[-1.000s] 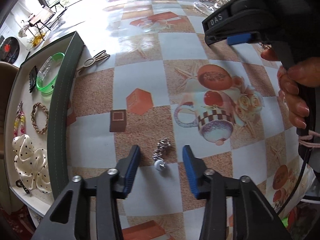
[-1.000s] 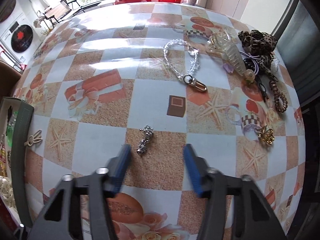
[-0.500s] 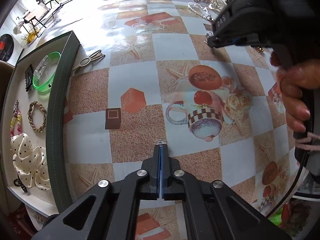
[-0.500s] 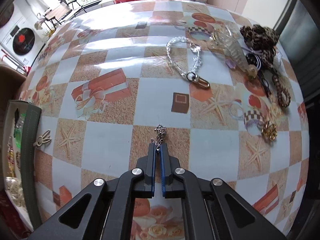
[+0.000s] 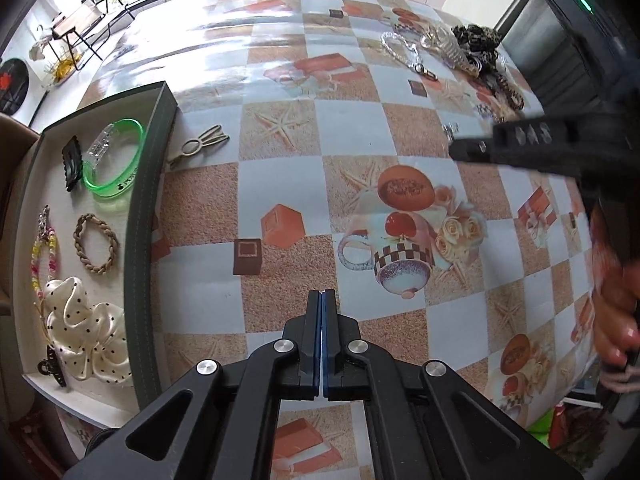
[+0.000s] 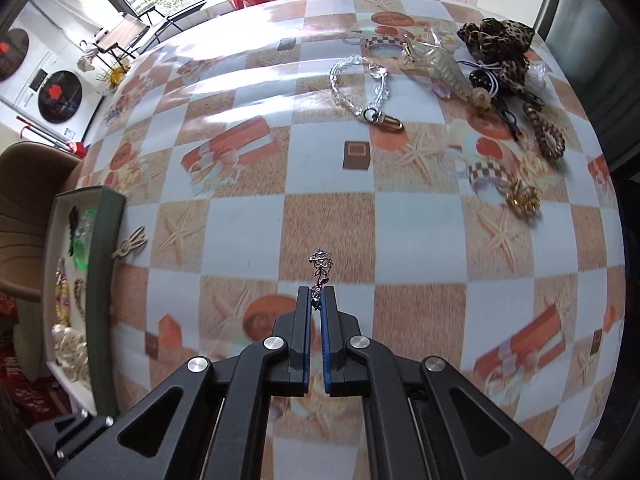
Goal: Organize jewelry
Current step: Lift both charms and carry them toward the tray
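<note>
Nearest the right wrist camera, the right gripper (image 6: 317, 298) had its jaws pressed almost together, pinching the lower end of a small silver earring (image 6: 321, 267). The earring's ornate top stuck out past the fingertips, held above the checked table (image 6: 248, 216). In the left wrist view, the same gripper appeared as a dark, blurred arm on the right side, with the silver piece just visible at its tip (image 5: 450, 128).

The left gripper (image 5: 322, 294) hovered over the table with its jaws fully closed and nothing between them.

To the left, at the table's edge, sat a shallow green-walled tray (image 5: 138, 248) with a white floor. Nearest in it lay a cream polka-dot scrunchie (image 5: 86, 320), with a black claw clip (image 5: 52, 368) at its near edge. Beyond it were a braided tan hair tie (image 5: 96, 244) and a pink and yellow beaded strand (image 5: 42, 252), then a clear green bangle (image 5: 118, 160) and a black hair clip (image 5: 72, 164) beside it. Just outside the tray's far wall, a beige hair clip (image 5: 200, 146) lay on the table.

Farther off, toward the right, a gold brooch (image 6: 522, 196) rested on the table. Beyond it lay a clear beaded chain with a gold clasp (image 6: 360, 88), a brown coiled hair tie (image 6: 546, 136), a clear claw clip (image 6: 448, 68) and, farthest, a leopard-print scrunchie (image 6: 498, 46).
</note>
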